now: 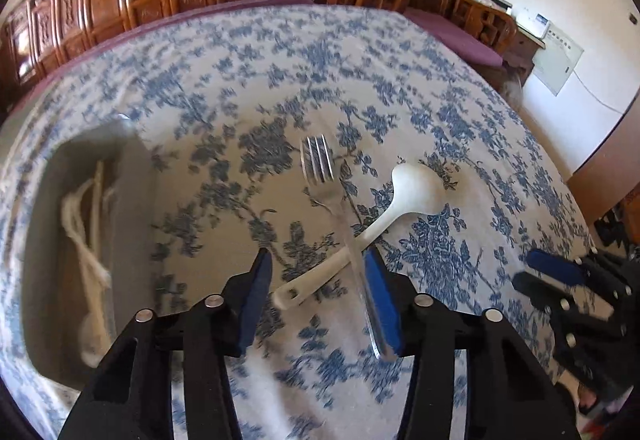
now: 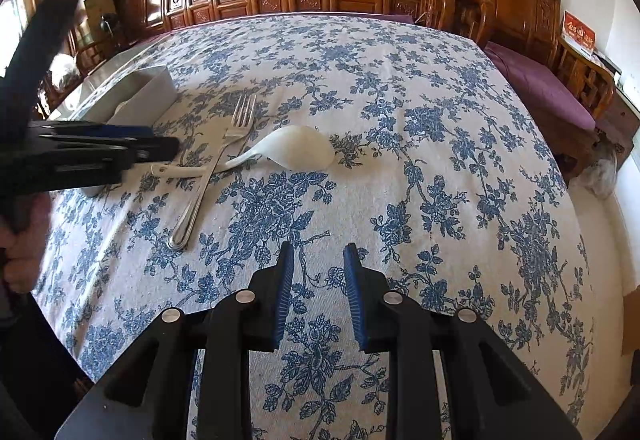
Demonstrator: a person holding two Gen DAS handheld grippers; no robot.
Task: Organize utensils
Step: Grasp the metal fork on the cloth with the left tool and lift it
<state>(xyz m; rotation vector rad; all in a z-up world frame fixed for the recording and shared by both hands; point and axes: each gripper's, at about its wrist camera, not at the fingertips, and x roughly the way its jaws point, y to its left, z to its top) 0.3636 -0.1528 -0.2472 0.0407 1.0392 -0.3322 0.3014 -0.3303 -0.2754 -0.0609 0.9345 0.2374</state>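
- the fork [image 1: 328, 196] lies on the table [image 2: 400, 160], crossed over the handle of the white spoon [image 1: 400, 196]; both sit just to the right of the grey tray [image 1: 132, 200].
- the tray already holds some pale utensils [image 1: 88, 240], too blurred to name.
- the left gripper [image 1: 316, 260] hovers low over the crossing, jaws wide apart, with the fork's handle running close beside its right pad; from the right wrist view its tip is near the spoon handle's end, and i cannot tell if it touches anything.
- the right gripper [image 2: 318, 260] hangs over bare cloth well to the right of the fork, jaws part open and holding nothing.
- handling, as i judge it: the fork is stiff, thin, polished metal, so it is likely slippery and lies almost flat on the cloth; the pads would have to come down on both sides of the handle and pinch across its narrow width, best near the middle for balance.
- the spoon looks like light, rigid plastic or ceramic; its bowl is bulky and rounded, so the slim handle is the better hold.
- since the fork rests on top, lifting it first should leave the spoon undisturbed; pulling the spoon first would likely drag the fork along.
- the soft cloth may bunch under the pads.
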